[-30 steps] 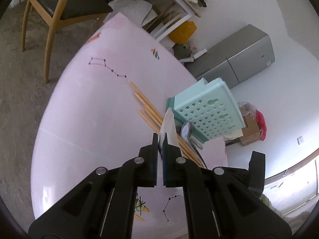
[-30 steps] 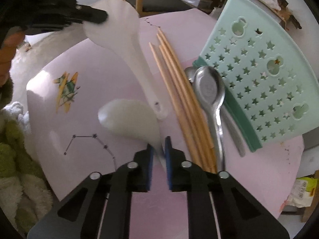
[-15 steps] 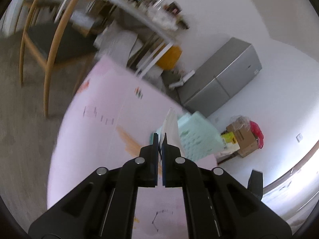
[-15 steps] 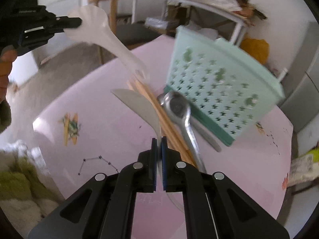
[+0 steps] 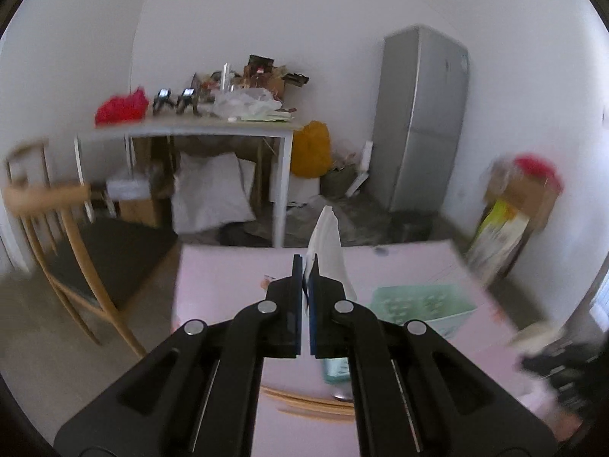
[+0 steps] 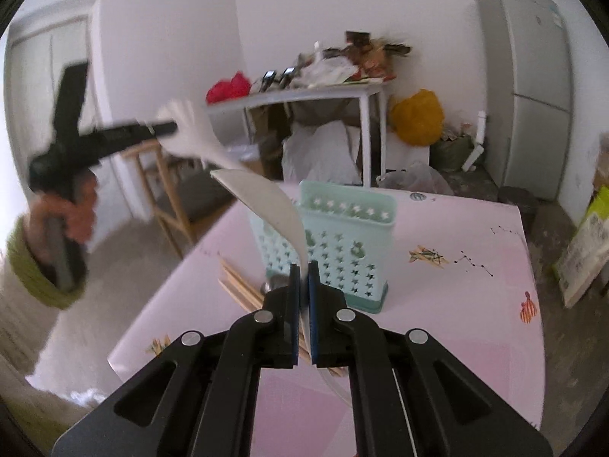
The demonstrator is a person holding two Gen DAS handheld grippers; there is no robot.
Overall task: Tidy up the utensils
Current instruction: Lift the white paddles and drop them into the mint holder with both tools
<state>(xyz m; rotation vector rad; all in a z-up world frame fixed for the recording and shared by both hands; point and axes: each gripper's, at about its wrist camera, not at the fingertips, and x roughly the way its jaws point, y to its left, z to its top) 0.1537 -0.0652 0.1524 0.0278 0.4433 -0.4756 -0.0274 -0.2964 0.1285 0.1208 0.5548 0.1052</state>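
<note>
The left gripper (image 5: 304, 266) was clamped on a white rice paddle (image 5: 328, 243), raised above the pink desk (image 6: 456, 304). The right gripper (image 6: 303, 272) was clamped on a second white spoon (image 6: 266, 198), raised before the upright mint utensil basket (image 6: 342, 243); chopsticks (image 6: 239, 285) lay beside it.

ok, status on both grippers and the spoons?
Left gripper shut on spoon. Right gripper shut on second spoon. Both raised over holder; nothing blocking.

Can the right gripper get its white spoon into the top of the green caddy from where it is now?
Probably yes. The right gripper holds its white spoon above the upright green caddy, nothing between them; the left gripper's spoon hangs off to the side.
</note>
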